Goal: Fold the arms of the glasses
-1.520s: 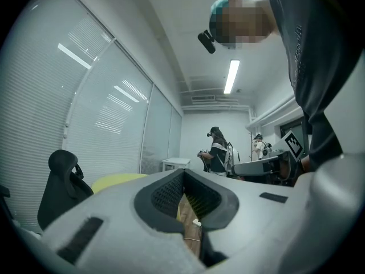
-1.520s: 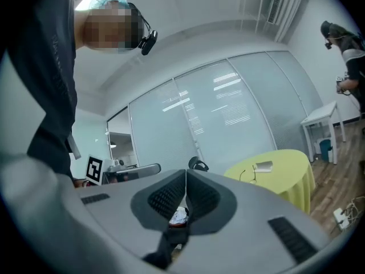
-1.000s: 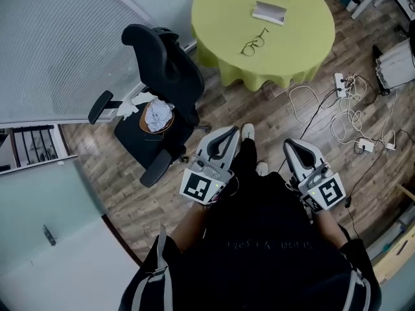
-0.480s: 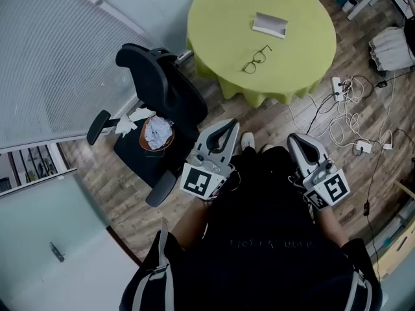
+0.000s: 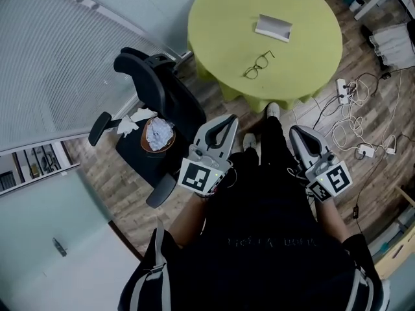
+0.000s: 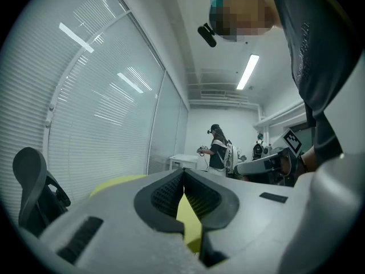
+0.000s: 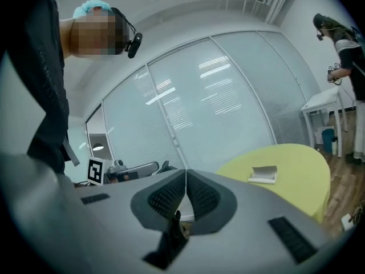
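A pair of dark-rimmed glasses (image 5: 258, 64) lies with its arms spread on the round yellow-green table (image 5: 220, 24), near the table's front edge. A white case (image 5: 273, 27) (image 7: 263, 174) lies behind them. My left gripper (image 5: 229, 121) (image 6: 183, 174) is shut and empty, held level in front of my body, well short of the table. On the right, my right gripper (image 5: 297, 131) (image 7: 186, 174) is shut and empty too, level with the left one. Both point toward the table.
A black office chair (image 5: 155, 102) holding a bowl of crumpled paper (image 5: 158, 134) stands left of the table. Cables and power strips (image 5: 347, 102) lie on the wood floor at the right. Blinds (image 5: 58, 57) cover the glass wall at the left. Another person (image 6: 219, 148) stands far off.
I have walked toward the table with both grippers held in front of me. The table and glasses sit lower and nearer in the head view. Both grippers stay shut.
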Available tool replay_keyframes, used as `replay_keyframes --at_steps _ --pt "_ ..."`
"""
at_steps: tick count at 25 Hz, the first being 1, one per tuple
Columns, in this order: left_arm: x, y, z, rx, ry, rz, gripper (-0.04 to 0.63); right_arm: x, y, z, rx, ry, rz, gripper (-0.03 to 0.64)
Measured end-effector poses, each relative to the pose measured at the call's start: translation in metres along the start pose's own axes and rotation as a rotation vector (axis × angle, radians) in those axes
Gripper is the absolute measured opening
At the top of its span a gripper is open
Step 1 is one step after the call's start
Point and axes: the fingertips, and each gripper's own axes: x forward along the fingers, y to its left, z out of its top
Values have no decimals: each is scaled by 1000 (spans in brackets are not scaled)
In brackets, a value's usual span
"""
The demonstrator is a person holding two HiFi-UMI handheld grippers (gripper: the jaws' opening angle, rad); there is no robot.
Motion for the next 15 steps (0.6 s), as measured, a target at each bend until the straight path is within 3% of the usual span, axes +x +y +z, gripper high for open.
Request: replay_keyframes --at_steps 15 --pt "109 37 8 -7 49 55 18 60 -107 36 46 65 94 29"
